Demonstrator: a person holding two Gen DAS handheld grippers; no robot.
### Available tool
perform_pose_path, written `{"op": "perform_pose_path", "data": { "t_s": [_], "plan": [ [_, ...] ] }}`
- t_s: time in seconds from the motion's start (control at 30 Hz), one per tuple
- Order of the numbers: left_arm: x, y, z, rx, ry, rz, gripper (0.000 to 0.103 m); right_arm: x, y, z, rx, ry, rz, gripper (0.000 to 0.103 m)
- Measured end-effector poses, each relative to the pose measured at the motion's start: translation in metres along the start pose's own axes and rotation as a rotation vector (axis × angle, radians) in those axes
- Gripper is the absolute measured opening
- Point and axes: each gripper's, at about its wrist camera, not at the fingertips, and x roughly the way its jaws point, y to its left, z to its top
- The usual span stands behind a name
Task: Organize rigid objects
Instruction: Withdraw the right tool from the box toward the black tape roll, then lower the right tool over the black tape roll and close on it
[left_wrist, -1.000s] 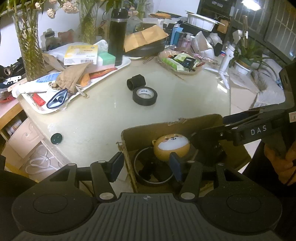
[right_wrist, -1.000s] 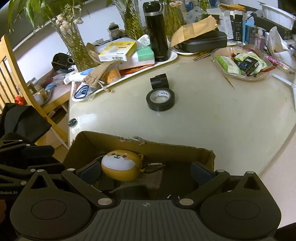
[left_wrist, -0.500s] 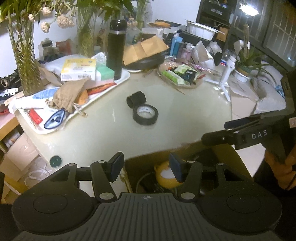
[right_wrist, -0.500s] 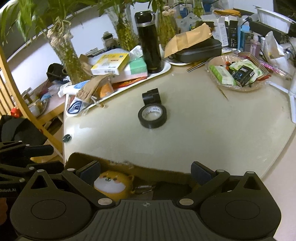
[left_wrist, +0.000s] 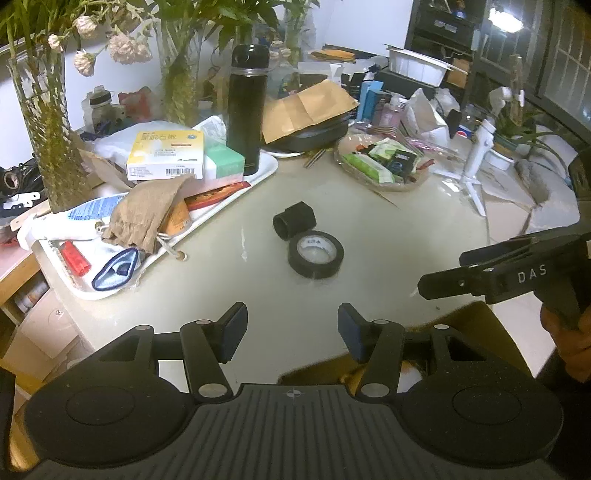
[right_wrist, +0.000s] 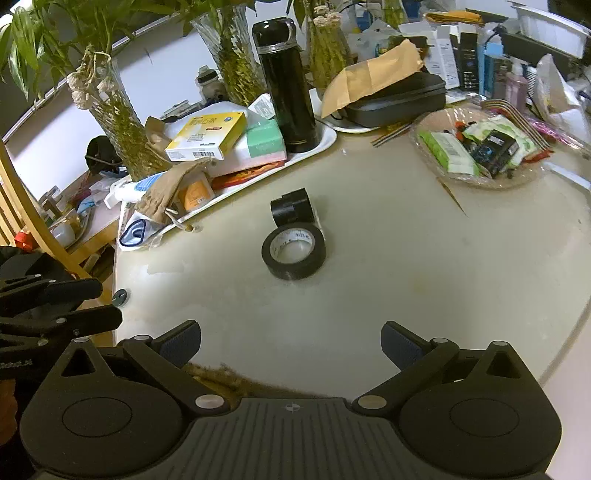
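Lying flat mid-table, the tape roll (right_wrist: 293, 253) touches a black tube (right_wrist: 291, 206) just behind it, with bare tabletop (right_wrist: 424, 266) all round. A cluttered tray (right_wrist: 325, 142) lies to the left with a flask (right_wrist: 286, 85) upright on it, a snack dish (right_wrist: 484, 147) to the right. Close in, a cardboard box (left_wrist: 476, 325) sits at the table's near edge, largely hidden. Left gripper (left_wrist: 291, 328): jaws part open, empty. Right gripper (right_wrist: 290, 345): jaws wide, empty, touching nothing.
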Motion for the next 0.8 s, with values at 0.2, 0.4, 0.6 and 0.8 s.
{"op": "perform_pose_path", "data": {
  "t_s": [0.2, 0.4, 0.6, 0.8],
  "plan": [
    [0.016, 0.006, 0.003, -0.026, 0.015, 0.009, 0.053, 0.015, 0.0, 0.013, -0.029, 0.004, 0.001, 0.103],
    [0.023, 0.01, 0.003, -0.046, 0.025, 0.025, 0.053, 0.027, 0.0, 0.024, -0.035, 0.008, 0.004, 0.103],
    [0.025, 0.017, 0.002, -0.088, 0.034, 0.059, 0.053, 0.043, 0.003, 0.035, -0.052, 0.017, -0.011, 0.103],
    [0.027, 0.025, 0.003, -0.135, 0.033, 0.075, 0.053, 0.062, 0.007, 0.047, -0.063, 0.038, -0.029, 0.103]
  ]
}}
